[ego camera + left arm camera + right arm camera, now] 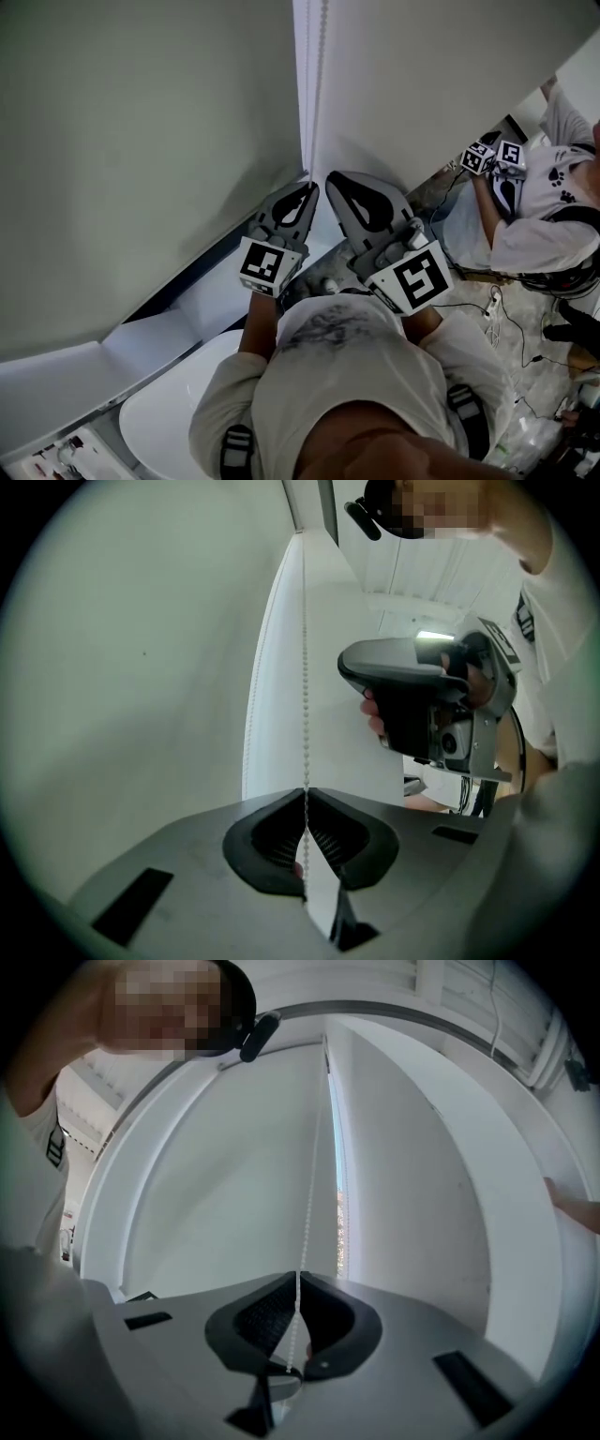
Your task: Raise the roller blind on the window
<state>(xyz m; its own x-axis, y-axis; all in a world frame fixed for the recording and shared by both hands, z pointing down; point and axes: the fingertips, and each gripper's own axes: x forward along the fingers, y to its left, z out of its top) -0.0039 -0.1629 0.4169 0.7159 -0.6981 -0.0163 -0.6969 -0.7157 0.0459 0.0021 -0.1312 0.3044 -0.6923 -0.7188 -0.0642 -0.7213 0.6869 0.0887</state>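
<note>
Left gripper view: left tool [306, 797] and right tool [298, 1299] both clamp the light, likely slippery bead chain [305, 667] beside the blind [422, 75].

**A recording room, probably a lab or studio**

Plain pale walls [141, 141] and a white sill [178, 323] flank a hanging bead chain [306, 94]. Loose cables [511, 323] trail across the floor [525, 366]. A second person [553, 197] (also carrying marker-cube gear [494, 157]) stands nearby, suggesting a data-collection space.
</note>
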